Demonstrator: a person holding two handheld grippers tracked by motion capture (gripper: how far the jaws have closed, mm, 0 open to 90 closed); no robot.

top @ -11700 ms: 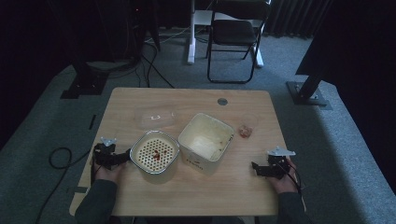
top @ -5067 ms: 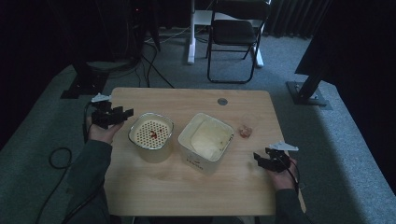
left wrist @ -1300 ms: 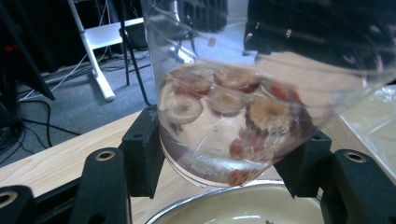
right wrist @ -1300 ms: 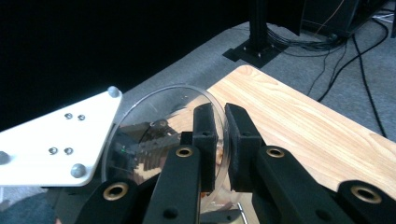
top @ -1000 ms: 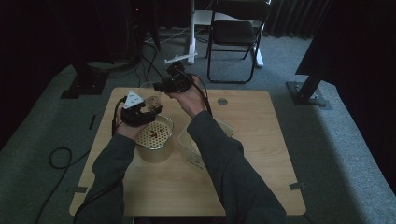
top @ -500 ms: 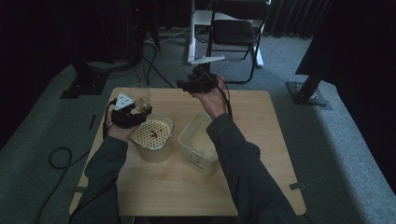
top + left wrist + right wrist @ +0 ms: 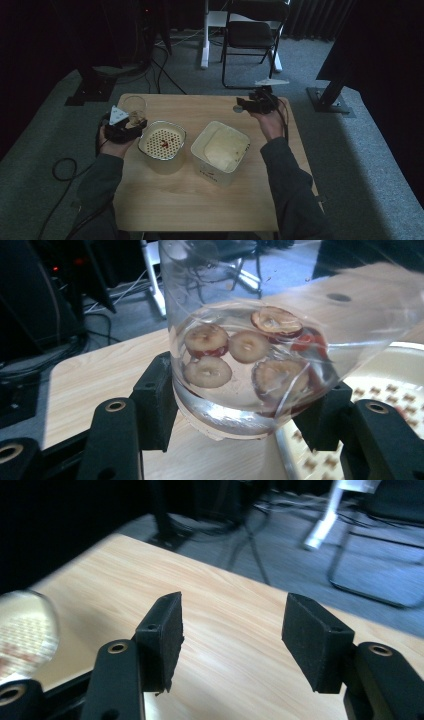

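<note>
In the high view, a clear cup is gripped by the left gripper beside the strainer bowl. In the left gripper view, fruit slices lie inside; pouring is probably next. In the right gripper view, the right gripper is held open, empty.

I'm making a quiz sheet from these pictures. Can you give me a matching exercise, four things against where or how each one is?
Things:
1. clear plastic cup of sliced red fruit
2. round perforated strainer bowl
3. square cream container
4. right gripper

States:
a. open, holding nothing
b. middle of the wooden table
c. clamped between black jaws
d. just beside the left gripper

Pairs: 1-c, 2-d, 3-b, 4-a
</note>
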